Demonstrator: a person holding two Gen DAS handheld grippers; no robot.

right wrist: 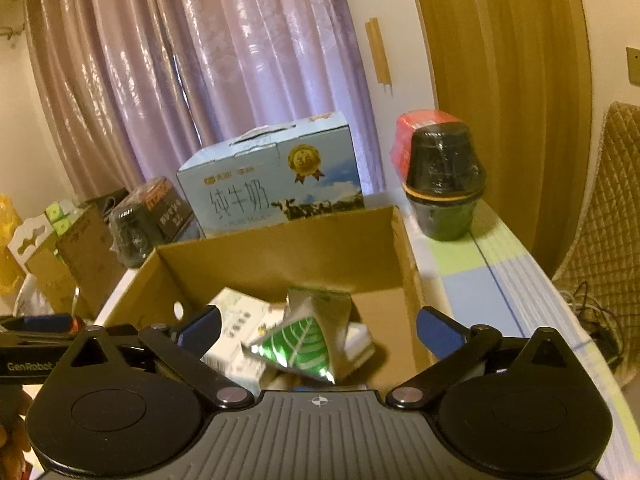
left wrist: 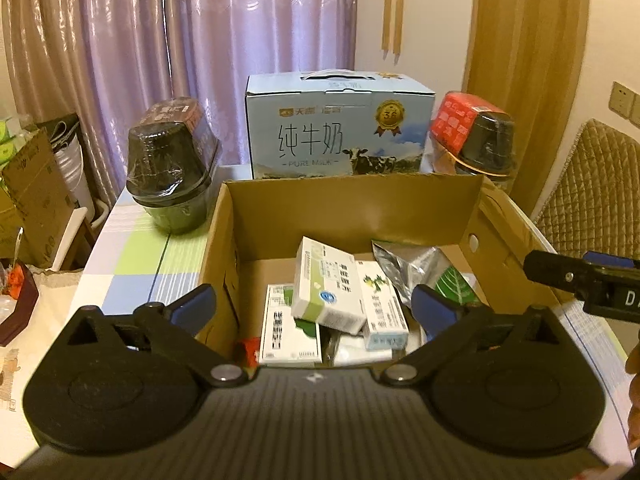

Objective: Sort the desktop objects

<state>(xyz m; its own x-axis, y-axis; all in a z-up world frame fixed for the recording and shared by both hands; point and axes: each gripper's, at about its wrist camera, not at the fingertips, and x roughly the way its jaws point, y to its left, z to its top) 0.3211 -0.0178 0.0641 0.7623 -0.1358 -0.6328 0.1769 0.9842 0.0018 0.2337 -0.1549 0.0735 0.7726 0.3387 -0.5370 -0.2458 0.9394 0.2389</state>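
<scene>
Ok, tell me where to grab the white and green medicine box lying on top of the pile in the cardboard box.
Grip the top medicine box across its two long side faces, near the middle, coming down from above. It lies tilted on the other boxes with its broad face up, so the narrow width probably fits open jaws. The cardboard box walls block any sideways approach. The left gripper hangs nearest.

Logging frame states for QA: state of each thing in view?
left tool: open, empty
right tool: open, empty
cardboard box: open-topped, holds items
medicine boxes: piled inside
foil pouch: crumpled, in box
milk carton: closed, upright
</scene>
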